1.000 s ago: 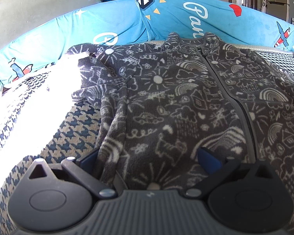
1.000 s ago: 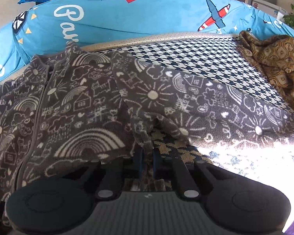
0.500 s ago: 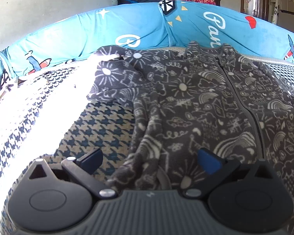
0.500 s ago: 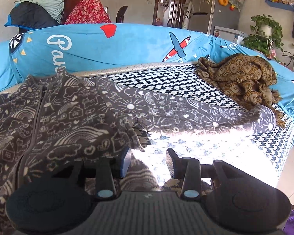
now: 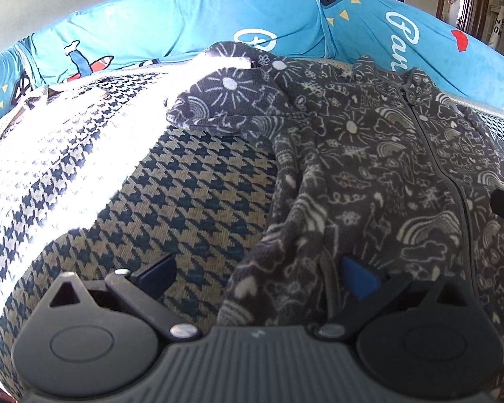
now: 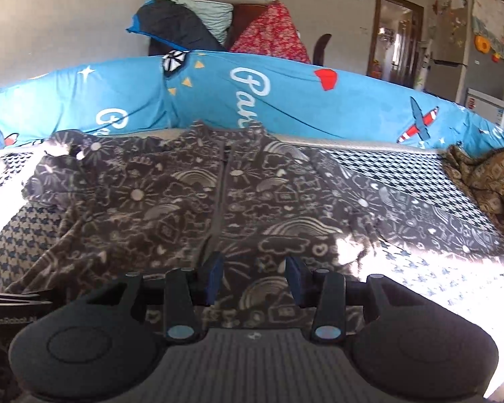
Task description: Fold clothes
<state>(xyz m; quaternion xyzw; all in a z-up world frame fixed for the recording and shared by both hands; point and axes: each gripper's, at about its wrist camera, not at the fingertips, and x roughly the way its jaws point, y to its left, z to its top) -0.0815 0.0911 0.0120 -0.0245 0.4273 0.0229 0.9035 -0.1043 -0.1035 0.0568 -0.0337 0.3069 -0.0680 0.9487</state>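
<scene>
The jacket (image 6: pixel 191 208) is soft, napped fleece, matt and fuzzy, with a smooth tape zip down its front. The seat cover (image 5: pixel 198 181) is a ribbed woven cloth in houndstooth, coarse to the eye. The backrest cover (image 6: pixel 285 100) is smooth, stretchy printed fabric with a faint sheen. The left gripper (image 5: pixel 257 277) and right gripper (image 6: pixel 253 280) are matt black plastic with ridged bodies, shiny metal rivets and blue rubbery pads. The throw (image 6: pixel 487 181) looks like crumpled woven cloth.

A sofa seat (image 5: pixel 198 181) covered in dark-and-cream houndstooth cloth carries everything, with a bright blue printed backrest (image 6: pixel 285 100) behind it. A dark grey zip-up fleece jacket (image 6: pixel 191 201) with white doodles lies spread on it, front upward. A crumpled brown patterned cloth (image 6: pixel 487 181) sits on the seat's right end.
</scene>
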